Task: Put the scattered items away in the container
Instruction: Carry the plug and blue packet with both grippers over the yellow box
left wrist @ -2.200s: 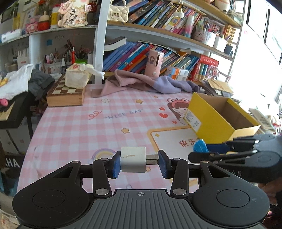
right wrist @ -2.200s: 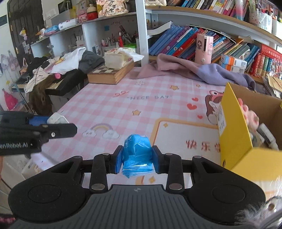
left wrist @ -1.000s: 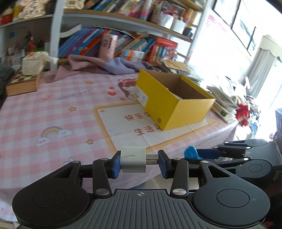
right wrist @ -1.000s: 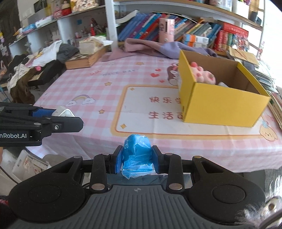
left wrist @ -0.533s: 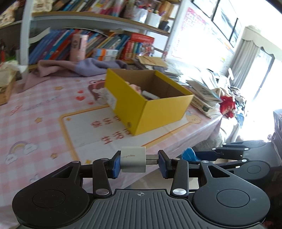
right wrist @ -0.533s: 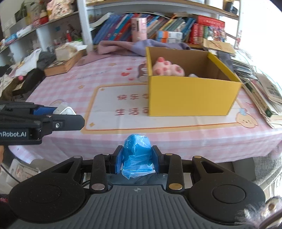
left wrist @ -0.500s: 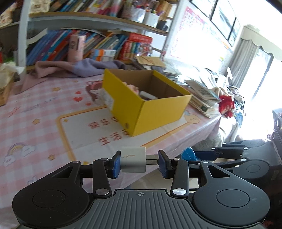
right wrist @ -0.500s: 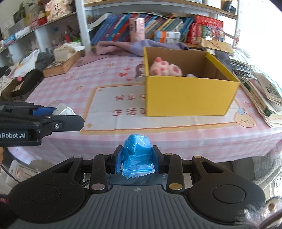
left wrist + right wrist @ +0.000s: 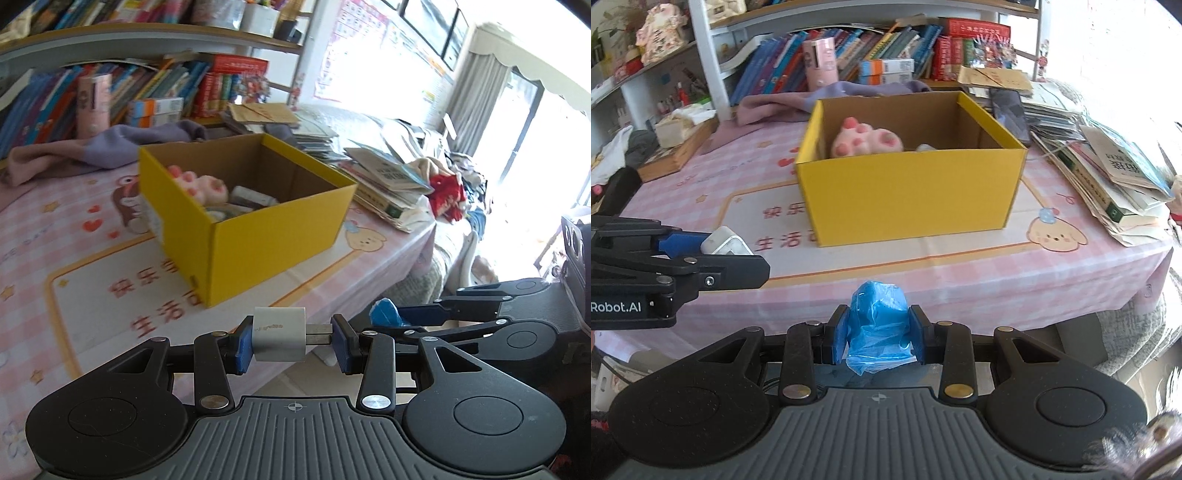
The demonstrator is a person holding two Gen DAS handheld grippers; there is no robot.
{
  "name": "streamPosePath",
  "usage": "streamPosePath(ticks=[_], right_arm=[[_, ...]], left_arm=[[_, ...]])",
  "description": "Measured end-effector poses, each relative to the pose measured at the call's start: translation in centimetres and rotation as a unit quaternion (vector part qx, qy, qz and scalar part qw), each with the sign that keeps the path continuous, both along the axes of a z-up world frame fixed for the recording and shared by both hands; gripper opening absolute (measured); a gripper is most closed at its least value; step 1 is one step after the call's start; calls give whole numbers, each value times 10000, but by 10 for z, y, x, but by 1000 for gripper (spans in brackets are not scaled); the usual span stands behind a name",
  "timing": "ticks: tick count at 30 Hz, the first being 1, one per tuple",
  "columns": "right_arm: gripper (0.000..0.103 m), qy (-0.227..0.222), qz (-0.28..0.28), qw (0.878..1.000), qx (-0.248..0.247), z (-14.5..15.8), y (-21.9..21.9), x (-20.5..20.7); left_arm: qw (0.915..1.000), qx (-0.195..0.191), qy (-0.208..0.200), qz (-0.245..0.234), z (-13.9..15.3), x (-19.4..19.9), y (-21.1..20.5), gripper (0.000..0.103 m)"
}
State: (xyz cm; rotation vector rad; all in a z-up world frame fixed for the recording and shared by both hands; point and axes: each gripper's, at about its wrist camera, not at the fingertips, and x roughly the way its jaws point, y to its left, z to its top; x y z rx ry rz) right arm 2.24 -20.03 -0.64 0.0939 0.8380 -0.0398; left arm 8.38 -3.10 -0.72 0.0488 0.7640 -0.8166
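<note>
A worktop (image 9: 960, 258) under a pink checked cloth with cartoon prints fills the middle of the room. Behind it stands a white bookshelf (image 9: 705, 74) packed with leaning books (image 9: 886, 44), ornaments on its upper boards. A pink and lilac garment (image 9: 92, 147) lies crumpled along the worktop's far edge, and a chessboard box (image 9: 676, 151) sits at its far left corner. Stacked books and papers (image 9: 1108, 173) spill over the right end. Bright daylight floods through tall windows (image 9: 517, 110) hung with grey curtains (image 9: 476, 92).
</note>
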Motion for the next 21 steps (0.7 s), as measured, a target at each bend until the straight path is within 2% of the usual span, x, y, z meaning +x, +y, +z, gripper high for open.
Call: streamPosePath(ticks=[7, 12, 17, 21], right_arm=[[32, -19, -25, 10000, -69, 3, -39, 16], [32, -202, 34, 9996, -186, 10, -69, 35], [32, -577, 160, 9980, -207, 26, -96, 62], [32, -923, 493, 9943, -215, 40, -110, 92]], left_arm=[[9997, -52, -114, -220, 3, 14, -43, 41], [9991, -185, -327, -217, 9, 32, -70, 41], [9969, -343, -698, 130, 26, 55, -84, 41], [9940, -238, -945, 507, 40, 77, -93, 41]])
